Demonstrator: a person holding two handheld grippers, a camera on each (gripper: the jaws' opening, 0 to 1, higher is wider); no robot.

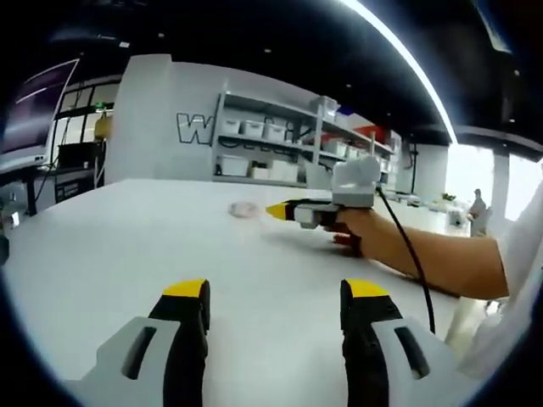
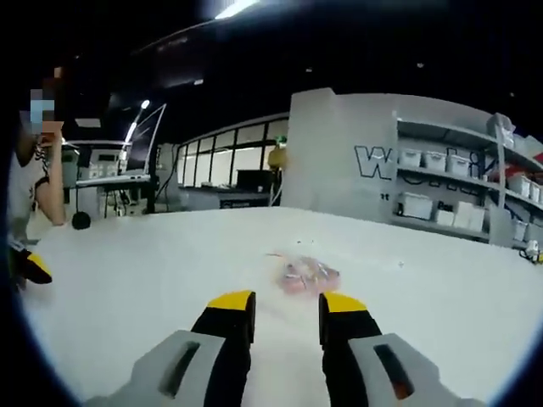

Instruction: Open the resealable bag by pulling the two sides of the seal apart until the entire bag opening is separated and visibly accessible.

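Observation:
A small clear resealable bag (image 2: 310,275) with pinkish contents lies flat on the white table (image 2: 153,280), just beyond my right gripper (image 2: 287,303). That gripper's jaws stand apart, nothing between them, short of the bag. In the left gripper view the same bag (image 1: 243,209) is a small pale patch far out on the table. My left gripper (image 1: 276,292) is open and empty, well back from it. A hand holds the right gripper (image 1: 278,209), which comes in from the right with its yellow tips close beside the bag. I cannot tell whether the seal is shut.
Shelves with white bins (image 1: 271,136) stand behind the table by a grey wall with lettering. Desks with a monitor (image 2: 127,170) sit at the far left. A black cable (image 1: 407,246) trails along the person's forearm. The left gripper's yellow tip (image 2: 32,268) shows at the table edge.

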